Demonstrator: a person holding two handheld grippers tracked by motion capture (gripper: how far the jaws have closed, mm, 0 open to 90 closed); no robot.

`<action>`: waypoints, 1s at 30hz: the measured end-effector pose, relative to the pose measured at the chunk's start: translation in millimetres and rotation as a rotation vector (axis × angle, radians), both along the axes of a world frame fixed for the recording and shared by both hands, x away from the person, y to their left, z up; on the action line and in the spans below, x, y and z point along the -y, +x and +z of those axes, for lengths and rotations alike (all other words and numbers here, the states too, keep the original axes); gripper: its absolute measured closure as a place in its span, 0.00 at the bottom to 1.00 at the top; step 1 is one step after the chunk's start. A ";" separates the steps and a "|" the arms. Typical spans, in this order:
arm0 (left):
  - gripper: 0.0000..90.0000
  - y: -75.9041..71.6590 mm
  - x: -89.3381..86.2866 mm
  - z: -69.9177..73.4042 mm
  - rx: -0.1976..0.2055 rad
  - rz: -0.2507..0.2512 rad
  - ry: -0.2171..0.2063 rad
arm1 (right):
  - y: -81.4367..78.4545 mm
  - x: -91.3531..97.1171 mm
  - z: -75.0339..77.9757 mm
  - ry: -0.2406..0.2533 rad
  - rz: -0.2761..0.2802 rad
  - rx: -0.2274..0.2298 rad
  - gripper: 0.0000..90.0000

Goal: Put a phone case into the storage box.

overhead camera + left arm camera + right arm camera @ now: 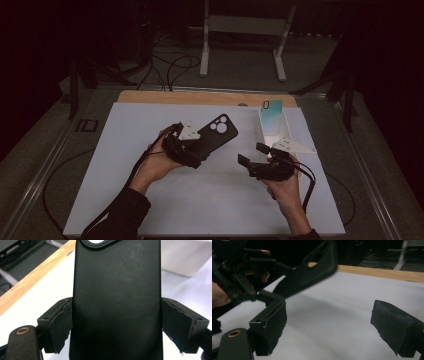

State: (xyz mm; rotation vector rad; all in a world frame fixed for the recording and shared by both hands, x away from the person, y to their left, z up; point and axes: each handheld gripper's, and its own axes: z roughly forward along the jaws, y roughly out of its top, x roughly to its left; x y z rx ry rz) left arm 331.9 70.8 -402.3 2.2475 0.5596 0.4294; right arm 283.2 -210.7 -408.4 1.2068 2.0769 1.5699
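Phone case (214, 134), black with round camera cut-outs, is clamped by its long edges in the left tool (192, 145), lifted off the white bench (150, 200) and angled toward the white stand (274, 131). That stand sits near the bench's far edge with a teal phone (271, 116) propped in it. Just in front of the stand the right tool (252, 154) has its jaws apart, nothing between them, pointing toward the case.
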 end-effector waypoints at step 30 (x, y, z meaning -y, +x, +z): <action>0.16 -23.5 30.8 -9.8 0.012 -0.112 0.007 | 12.6 -21.3 3.2 0.220 0.142 -0.125 0.95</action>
